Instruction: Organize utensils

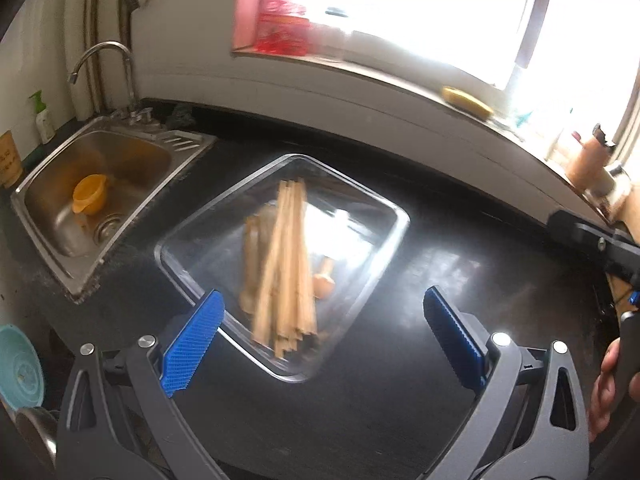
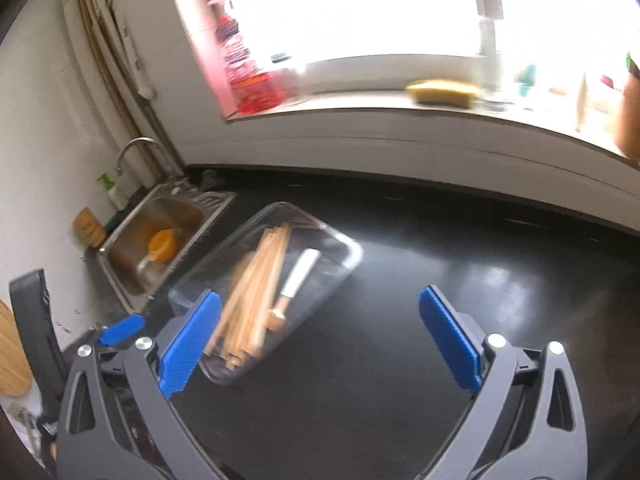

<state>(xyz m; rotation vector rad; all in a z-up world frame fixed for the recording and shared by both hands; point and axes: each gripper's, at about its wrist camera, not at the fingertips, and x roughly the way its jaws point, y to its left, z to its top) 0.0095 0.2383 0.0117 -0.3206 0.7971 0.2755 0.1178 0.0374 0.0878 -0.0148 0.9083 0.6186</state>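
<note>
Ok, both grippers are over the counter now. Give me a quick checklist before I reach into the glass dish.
1. Left gripper open and empty: ok.
2. Right gripper open and empty: ok.
3. Glass dish flat on the black counter, away from the sink: ok.
4. Chopsticks bundled together inside the dish: ok.
5. Knife in the dish beside the chopsticks, white blade pointing away: ok.
6. Other pieces under the chopsticks: cannot tell, the picture is blurred.
</note>
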